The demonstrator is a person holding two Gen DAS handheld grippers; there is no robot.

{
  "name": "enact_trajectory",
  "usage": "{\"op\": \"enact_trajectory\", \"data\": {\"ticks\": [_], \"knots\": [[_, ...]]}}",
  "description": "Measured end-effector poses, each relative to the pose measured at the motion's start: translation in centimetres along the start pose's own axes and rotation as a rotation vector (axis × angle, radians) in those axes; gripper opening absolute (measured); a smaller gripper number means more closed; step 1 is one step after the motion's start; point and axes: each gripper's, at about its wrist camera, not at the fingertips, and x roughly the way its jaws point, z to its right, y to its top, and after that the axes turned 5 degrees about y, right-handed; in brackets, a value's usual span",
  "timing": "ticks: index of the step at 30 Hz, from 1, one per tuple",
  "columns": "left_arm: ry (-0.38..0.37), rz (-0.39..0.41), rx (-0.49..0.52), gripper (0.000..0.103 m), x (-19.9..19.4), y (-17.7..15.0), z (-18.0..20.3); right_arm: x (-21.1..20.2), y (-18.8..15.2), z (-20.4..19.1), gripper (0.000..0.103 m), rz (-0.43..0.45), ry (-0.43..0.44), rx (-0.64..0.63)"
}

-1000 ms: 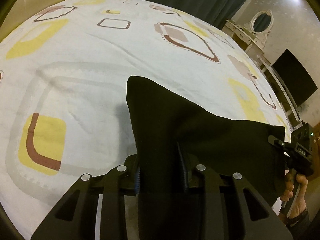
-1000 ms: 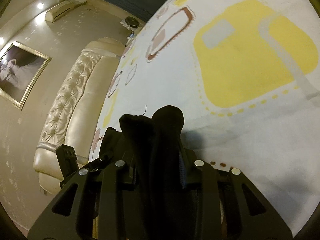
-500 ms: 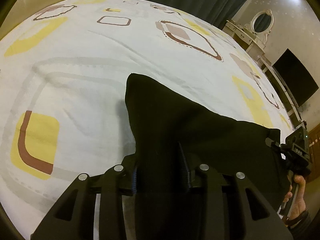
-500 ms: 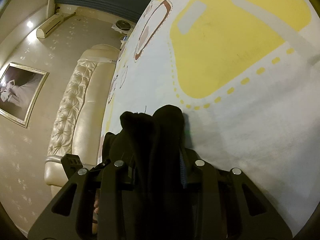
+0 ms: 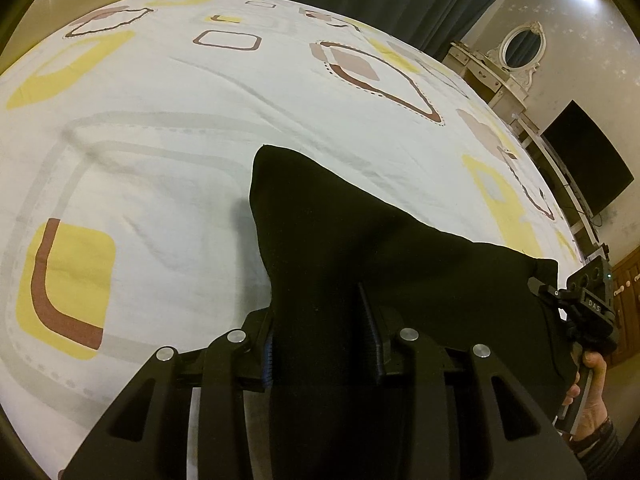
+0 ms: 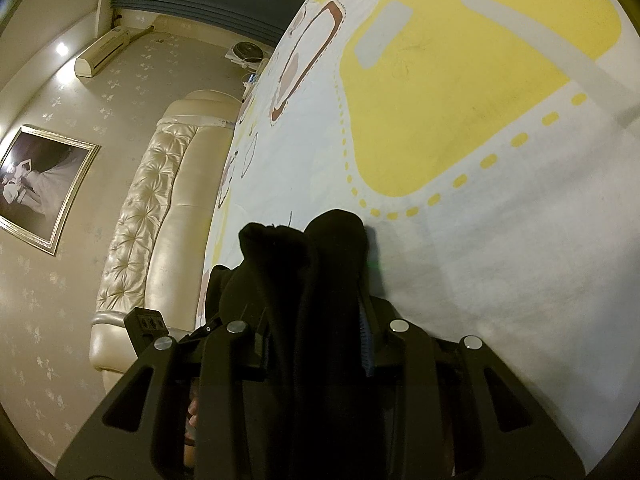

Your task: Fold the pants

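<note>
both hands are working the black pants (image 5: 360, 248) over the bed (image 5: 168, 152) right now, and the cloth is hanging between the two tools, its far folded corner sitting out toward the middle of the bed. the left hand-held gripper (image 5: 322, 340) is clenching a thick bunch of the fabric, blue pads pressing in from both sides. over at the right edge of the left wrist view, the right hand-held gripper (image 6: 316, 344) is gripping the other end of the same edge, with a person's hand (image 5: 592, 396) wrapped round its handle. from its own camera the bunched cloth is sticking up past the jaws in two rounded lumps, so it is grasping several layers at once.

this is looking like the lay-down of a fold: the held edge is being carried across while the rest is trailing on the bed. to do it well, both ends should be coming down level and together, with the span between them kept lightly taut so no crease is getting trapped underneath. the held edge wants to be lining up with the edge lying below before either grip is letting go. the risk, i'd say, is one side dropping early and skewing the fold, or a layer slipping out of that fat bunch.
</note>
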Motion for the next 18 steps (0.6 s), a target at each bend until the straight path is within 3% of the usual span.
{"op": "enact_trajectory", "data": {"ticks": [6, 8, 10, 18], "knots": [[0.001, -0.002, 0.001, 0.037, 0.0, 0.0, 0.0, -0.1, 0.0, 0.0, 0.031, 0.000, 0.000, 0.004], [0.003, -0.006, -0.004, 0.043, -0.1, 0.0, 0.0, -0.2, 0.0, 0.2, 0.032, 0.001, 0.009, 0.011], [0.003, 0.000, -0.025, 0.059, -0.5, 0.0, -0.3, -0.4, 0.0, 0.2, 0.035, 0.004, 0.014, 0.023], [-0.138, 0.011, -0.118, 0.081, -4.0, -3.3, -3.5, -2.9, -1.9, -1.4, 0.056, 0.019, -0.031, -0.012]]}}
